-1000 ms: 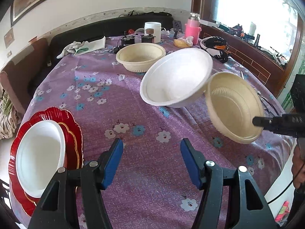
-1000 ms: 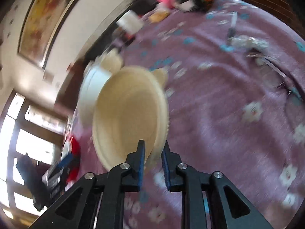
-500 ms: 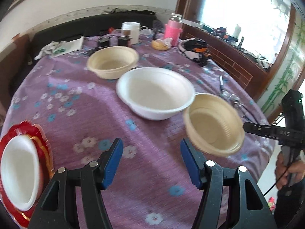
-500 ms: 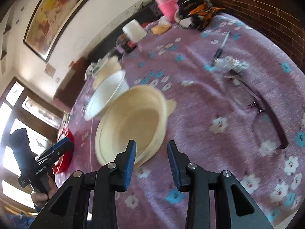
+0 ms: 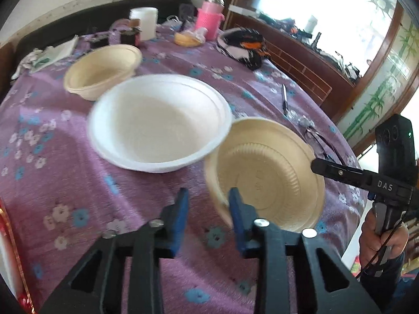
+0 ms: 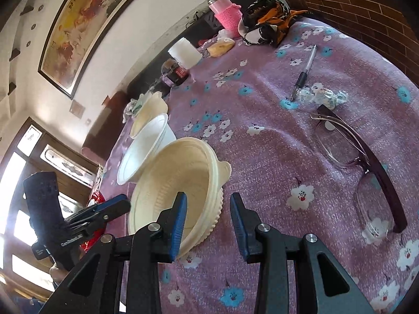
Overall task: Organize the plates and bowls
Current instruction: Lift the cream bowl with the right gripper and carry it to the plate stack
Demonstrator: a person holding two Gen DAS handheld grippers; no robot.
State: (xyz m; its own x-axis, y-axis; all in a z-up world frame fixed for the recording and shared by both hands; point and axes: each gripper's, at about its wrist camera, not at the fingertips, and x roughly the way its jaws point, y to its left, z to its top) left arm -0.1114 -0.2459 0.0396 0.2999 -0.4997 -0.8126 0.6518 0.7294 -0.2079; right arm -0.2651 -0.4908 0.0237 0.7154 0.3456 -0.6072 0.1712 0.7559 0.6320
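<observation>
Cream bowl (image 5: 264, 172) rests on the tablecloth (image 5: 65, 183), rim touching the white bowl (image 5: 157, 123). Left gripper (image 5: 208, 210) (jaws just closing) apparently brackets its near rim, ungripped; right gripper (image 6: 208, 218) straddles the opposite rim, released.

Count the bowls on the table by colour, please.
Beige bowls: 2, near, far
White bowls: 1
Total: 3
</observation>
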